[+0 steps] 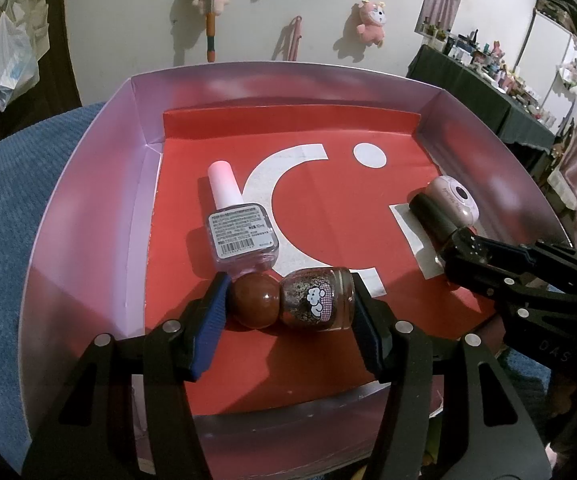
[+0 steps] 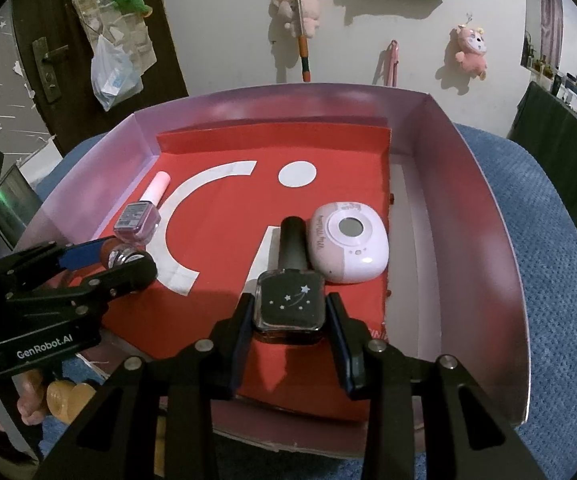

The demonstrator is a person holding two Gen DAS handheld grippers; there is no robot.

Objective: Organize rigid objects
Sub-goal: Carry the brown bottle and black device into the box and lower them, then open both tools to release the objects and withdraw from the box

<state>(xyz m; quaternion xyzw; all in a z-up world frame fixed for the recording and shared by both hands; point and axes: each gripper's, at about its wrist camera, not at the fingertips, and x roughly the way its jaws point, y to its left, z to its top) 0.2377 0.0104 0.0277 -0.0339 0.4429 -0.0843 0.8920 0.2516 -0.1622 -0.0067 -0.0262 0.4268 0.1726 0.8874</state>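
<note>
A pink-walled box (image 1: 88,208) with a red liner holds the objects. My left gripper (image 1: 288,304) is shut on a brown glitter nail polish bottle (image 1: 316,300) with a round brown cap, lying sideways on the liner. A pink nail polish bottle (image 1: 240,232) lies just behind it. My right gripper (image 2: 288,312) has its jaws around a dark bottle with stars (image 2: 290,304), pads at its sides. A small pink-white device (image 2: 348,248) lies beside that bottle. The right gripper also shows in the left wrist view (image 1: 460,248), and the left gripper in the right wrist view (image 2: 128,256).
The box (image 2: 488,216) sits on a blue textured cushion (image 2: 548,240). A white wall with hanging plush toys (image 1: 372,20) is behind. A cluttered dark table (image 1: 500,84) stands at far right. A door with a plastic bag (image 2: 112,68) is at left.
</note>
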